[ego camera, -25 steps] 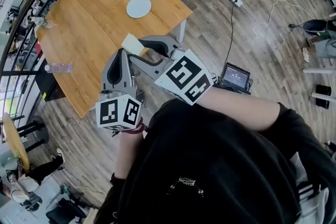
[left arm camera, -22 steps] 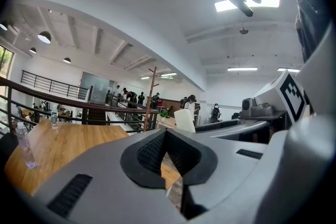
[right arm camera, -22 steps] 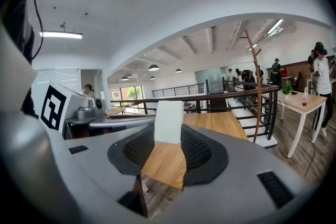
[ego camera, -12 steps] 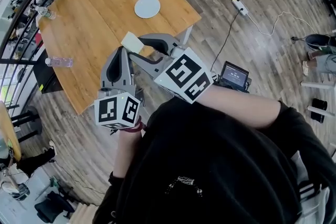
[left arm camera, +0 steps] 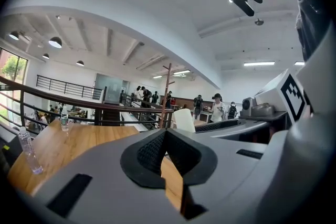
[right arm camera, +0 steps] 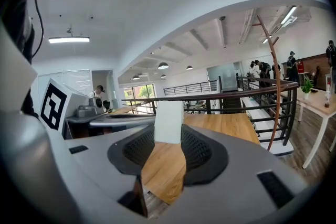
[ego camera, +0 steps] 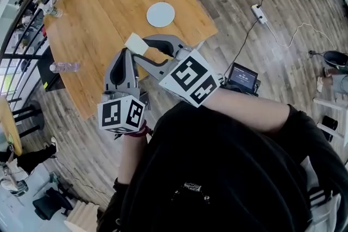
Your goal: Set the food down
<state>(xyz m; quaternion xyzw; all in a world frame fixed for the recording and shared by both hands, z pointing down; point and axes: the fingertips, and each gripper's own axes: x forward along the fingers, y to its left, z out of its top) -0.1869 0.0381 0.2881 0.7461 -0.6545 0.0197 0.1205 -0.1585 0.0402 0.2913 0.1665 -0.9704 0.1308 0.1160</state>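
A pale cream block of food sits clamped between the pads of my right gripper, held in the air above the near edge of the wooden table. In the right gripper view the food block stands upright between the jaws of the right gripper. My left gripper hovers just beside it on the left; its left gripper pads meet at the tips with nothing held. A round white plate lies farther out on the table.
A water bottle lies near the table's left edge and another bottle stands at its far left corner. A dark railing runs behind the table. On the floor are a power strip and a small screen device.
Table and plate have slid to the right and slightly down in the head view. Both grippers keep the same pose, with the food block still clamped.
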